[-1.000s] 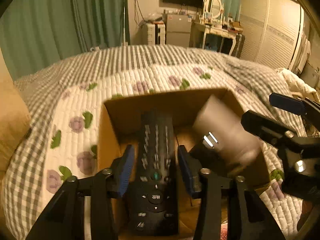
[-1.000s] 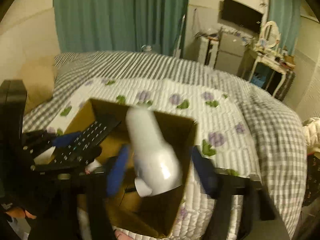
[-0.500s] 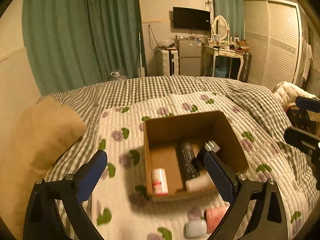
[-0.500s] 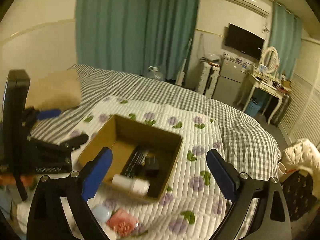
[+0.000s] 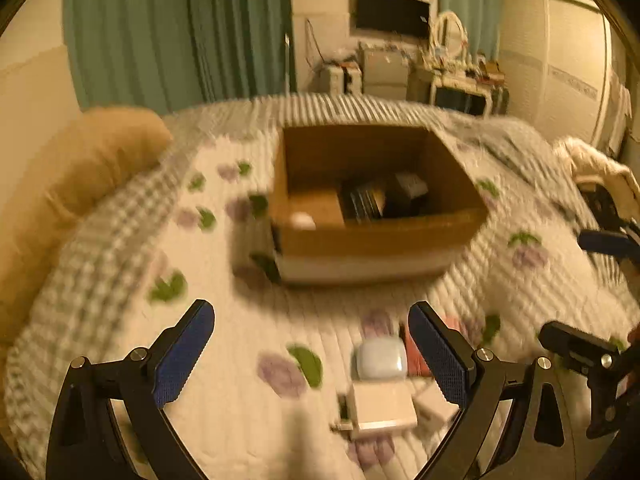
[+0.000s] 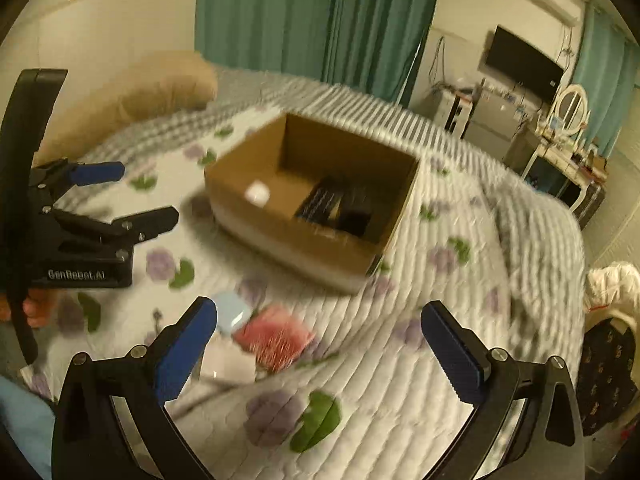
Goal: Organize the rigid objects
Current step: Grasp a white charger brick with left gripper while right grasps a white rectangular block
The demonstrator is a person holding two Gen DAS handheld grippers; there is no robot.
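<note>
A white quilted bedspread with purple flowers (image 5: 224, 280) carries an open brown cardboard box (image 5: 380, 236) holding a black ridged remote control (image 5: 366, 200); nearer lie a red flat packet (image 6: 274, 336) and a pale blue rounded case (image 5: 380, 360); the left gripper (image 5: 312, 354) and right gripper (image 6: 320, 354) hover spread wide, empty.

Matt brown cardboard for the box (image 5: 380, 240), plain and unprinted inside. Soft quilted cloth on the bedspread (image 6: 420, 360), stitched in ridges, printed with flowers; woven checked fabric on the blanket (image 5: 92, 248) beneath. Matt black plastic on the left gripper (image 5: 310, 354) and right gripper (image 6: 320, 354), with textured blue rubbery pads (image 5: 438, 354) and bright metal screws. Smooth, faintly glossy pale-blue plastic on the small case (image 5: 380, 358). Velvety tan cloth on the pillow (image 5: 72, 168).
</note>
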